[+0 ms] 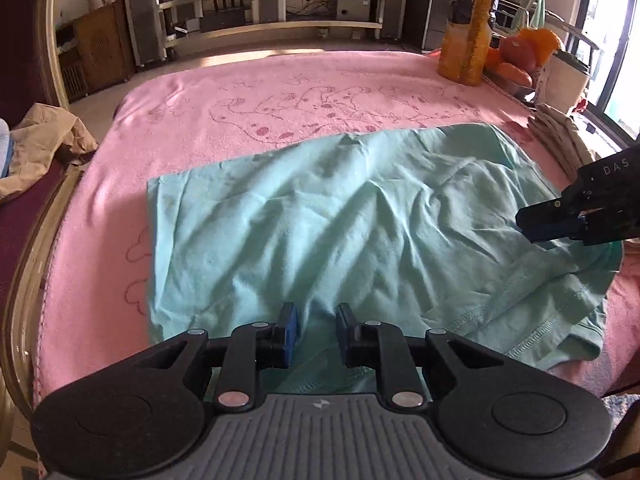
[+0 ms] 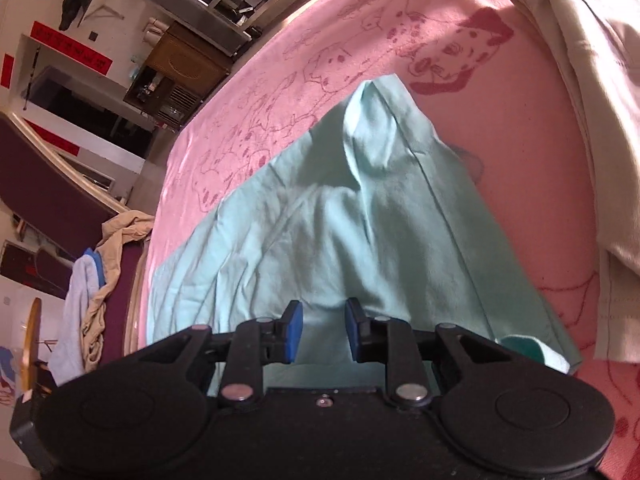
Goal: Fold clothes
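A mint-green T-shirt lies spread and creased on a pink towel-like cover that drapes the table, its stitched hem turned up at the near right corner. In the left wrist view the shirt's near edge runs under the left gripper; the blue-padded fingers stand a little apart, with a low ridge of green cloth in the gap, and no pad is seen pressing on it. The right gripper hovers low over the shirt's right part, where the cloth rises into a peaked fold ahead of it; its fingers are likewise slightly parted with fabric showing between and below them, not pinched. From the left wrist view that right gripper reaches in at the right edge, its tips just at the shirt's surface; its black body carries the white letters "DAS".

The cover bears an outlined pattern of spotted dogs. At the far right corner stands an orange plastic bottle with a dark label whose writing is too blurred to read, beside oranges. A beige folded cloth lies along the cover's right side. Tan clothing sits heaped on a dark red chair at the left.
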### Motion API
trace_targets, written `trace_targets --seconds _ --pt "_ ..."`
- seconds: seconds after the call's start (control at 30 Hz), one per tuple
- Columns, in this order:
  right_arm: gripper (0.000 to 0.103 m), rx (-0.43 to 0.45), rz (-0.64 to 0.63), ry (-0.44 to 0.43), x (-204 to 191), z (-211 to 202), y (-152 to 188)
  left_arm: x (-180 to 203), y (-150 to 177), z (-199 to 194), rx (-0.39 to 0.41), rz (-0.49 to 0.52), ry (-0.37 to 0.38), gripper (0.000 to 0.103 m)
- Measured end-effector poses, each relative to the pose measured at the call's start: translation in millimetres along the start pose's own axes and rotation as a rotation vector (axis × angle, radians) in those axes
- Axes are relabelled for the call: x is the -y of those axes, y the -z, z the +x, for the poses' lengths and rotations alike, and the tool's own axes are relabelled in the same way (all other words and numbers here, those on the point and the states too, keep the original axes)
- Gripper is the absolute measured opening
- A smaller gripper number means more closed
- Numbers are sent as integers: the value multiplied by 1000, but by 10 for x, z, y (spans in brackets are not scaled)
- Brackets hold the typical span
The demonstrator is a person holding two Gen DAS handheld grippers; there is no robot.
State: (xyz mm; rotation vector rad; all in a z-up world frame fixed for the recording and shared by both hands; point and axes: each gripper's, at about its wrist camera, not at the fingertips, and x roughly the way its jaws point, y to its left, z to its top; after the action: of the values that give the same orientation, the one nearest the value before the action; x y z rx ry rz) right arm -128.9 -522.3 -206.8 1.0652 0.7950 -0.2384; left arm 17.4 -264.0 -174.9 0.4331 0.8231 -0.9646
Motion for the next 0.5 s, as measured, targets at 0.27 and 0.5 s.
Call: trace_targets --seconds 0.27,0.5 --pt "26 -316 -171 -40 -280 -499 467 55 289 -980 -12 223 246 21" --pt "17 90 -157 58 -208 -844 235 -242 87 -862 130 -45 49 20"
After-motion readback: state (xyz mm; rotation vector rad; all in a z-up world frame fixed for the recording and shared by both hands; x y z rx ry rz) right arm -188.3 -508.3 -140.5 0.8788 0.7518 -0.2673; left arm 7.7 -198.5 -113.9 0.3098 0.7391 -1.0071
